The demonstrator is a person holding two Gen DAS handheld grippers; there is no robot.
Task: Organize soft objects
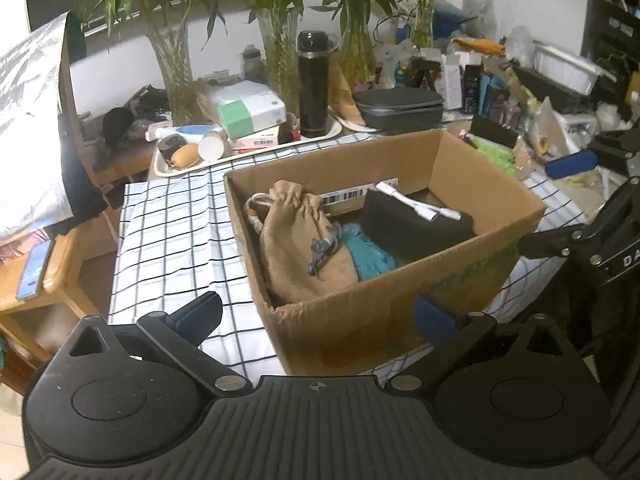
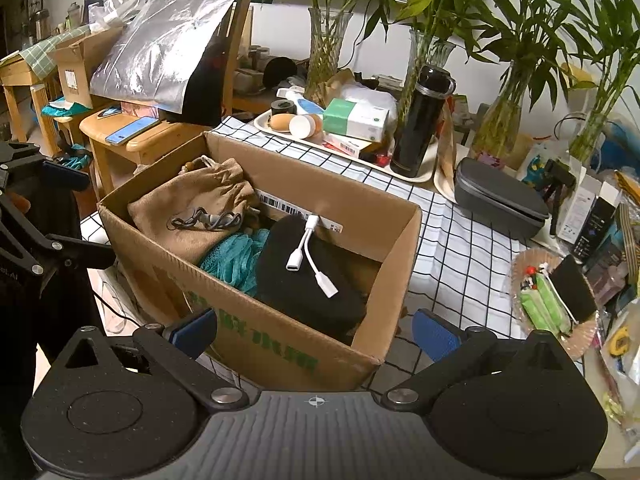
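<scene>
On the cluttered checked surface (image 1: pixel 168 240), the cardboard box (image 1: pixel 400 320) already holds the tan pouch (image 1: pixel 300 248); both grippers' jaws gape empty, so pull the left gripper (image 1: pixel 316 312) and right gripper (image 2: pixel 316 332) clear.

Tan cloth drawstring pouch (image 1: pixel 298 240), teal knitted fabric (image 1: pixel 368 256), brown cardboard box (image 1: pixel 400 320), white black-checked counter cloth (image 1: pixel 176 236)

We held our left claw (image 1: pixel 318 312) tilted downward with its two blue-padded fingers (image 1: pixel 198 314) spread wide apart and nothing between them. Our right claw (image 2: pixel 316 332) pointed down at a like slant, its fingers (image 2: pixel 434 334) also wide apart and empty. Each claw showed at the edge of the other's view.
</scene>
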